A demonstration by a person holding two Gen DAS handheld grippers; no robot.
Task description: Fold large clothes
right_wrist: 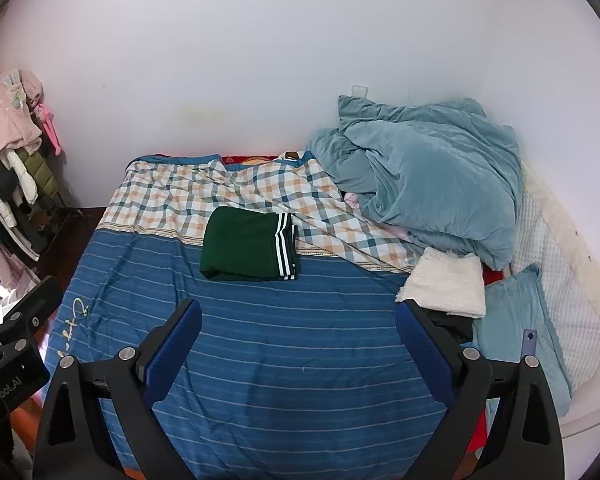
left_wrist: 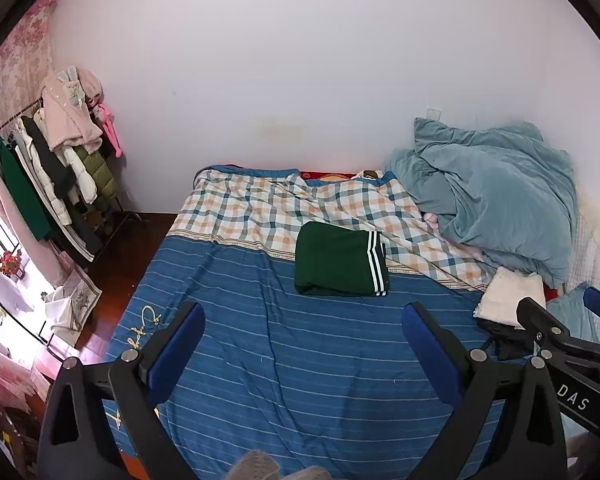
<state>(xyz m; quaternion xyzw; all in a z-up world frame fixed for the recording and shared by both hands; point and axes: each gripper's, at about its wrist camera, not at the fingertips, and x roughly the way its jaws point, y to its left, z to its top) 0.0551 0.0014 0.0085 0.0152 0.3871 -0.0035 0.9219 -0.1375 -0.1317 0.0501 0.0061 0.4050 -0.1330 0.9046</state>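
Green knit garment (left_wrist: 341, 258), folded rectangular, on striped bedspread (left_wrist: 300, 360); left gripper (left_wrist: 303, 324), right gripper (right_wrist: 298, 322) spread wide, empty.

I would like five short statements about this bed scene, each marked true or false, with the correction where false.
1. The green garment lies folded on the bed. True.
2. The left tongs are shut on the garment. False: they are open and hold nothing.
3. The garment has white stripes along one edge. True.
4. The right tongs touch the garment. False: they are open and apart from it, nearer the camera.
5. The teal duvet is spread flat over the whole bed. False: it is bunched in a heap at the far right corner.
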